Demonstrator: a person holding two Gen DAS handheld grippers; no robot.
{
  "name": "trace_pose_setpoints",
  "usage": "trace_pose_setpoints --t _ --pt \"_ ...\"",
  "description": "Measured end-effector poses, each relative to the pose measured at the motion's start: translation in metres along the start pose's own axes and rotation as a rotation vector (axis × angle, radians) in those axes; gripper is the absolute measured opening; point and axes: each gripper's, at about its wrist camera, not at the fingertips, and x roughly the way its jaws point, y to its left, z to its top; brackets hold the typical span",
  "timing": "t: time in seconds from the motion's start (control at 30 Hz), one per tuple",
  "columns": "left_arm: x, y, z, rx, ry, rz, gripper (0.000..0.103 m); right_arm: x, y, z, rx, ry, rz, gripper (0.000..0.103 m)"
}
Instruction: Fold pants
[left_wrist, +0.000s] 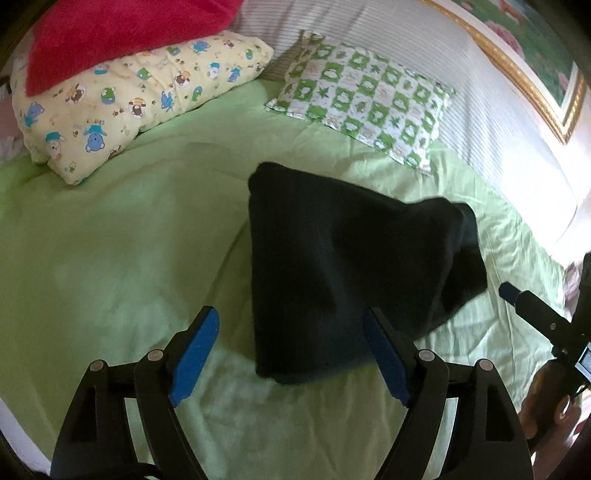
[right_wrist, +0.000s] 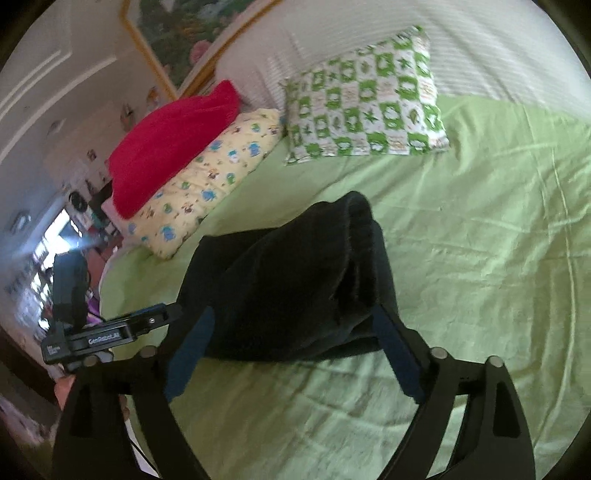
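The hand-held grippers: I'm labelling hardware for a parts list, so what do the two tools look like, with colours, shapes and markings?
Both match. The left hand-held gripper has two black curved finger arms with open triangular cut-outs, round silver pivot pins and blue pads. The right hand-held gripper is built the same, its blue pads looking darker. In the right wrist view, the left one's black body shows white "GenRobot.AI" lettering.

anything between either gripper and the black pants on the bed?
Nothing visible. The folded black pants lie alone on the green sheet, directly ahead of the open left gripper and open right gripper. The pillows sit farther back, clear of both approach paths.
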Motion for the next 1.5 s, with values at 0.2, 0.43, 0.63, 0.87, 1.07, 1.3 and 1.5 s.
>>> trace_pose_setpoints --t 0.2,0.43,0.63,0.87,1.07,1.3,1.5 --pt "-0.006 -0.006 -0.017 0.016 0.000 0.014 0.083 -0.011 0.013 -0.016 -0.067 -0.010 0.002 0.089" --pt "-0.010 -0.006 -0.024 0.030 -0.003 0.075 0.083 -0.010 0.017 -0.024 -0.126 0.005 -0.044 0.089" --pt "-0.007 -0.008 -0.027 0.050 0.015 0.099 0.084 -0.009 0.022 -0.026 -0.161 0.003 -0.061 0.089" --pt "-0.006 -0.015 -0.033 0.090 0.004 0.137 0.084 -0.001 0.026 -0.032 -0.202 0.005 -0.070 0.089" --pt "-0.002 -0.016 -0.035 0.110 0.013 0.154 0.085 0.008 0.022 -0.036 -0.191 0.035 -0.074 0.089" --pt "0.003 -0.014 -0.037 0.113 0.014 0.165 0.085 0.014 0.024 -0.039 -0.227 0.052 -0.106 0.089" --pt "0.005 -0.014 -0.036 0.123 0.008 0.176 0.085 0.015 0.025 -0.042 -0.248 0.054 -0.110 0.089"
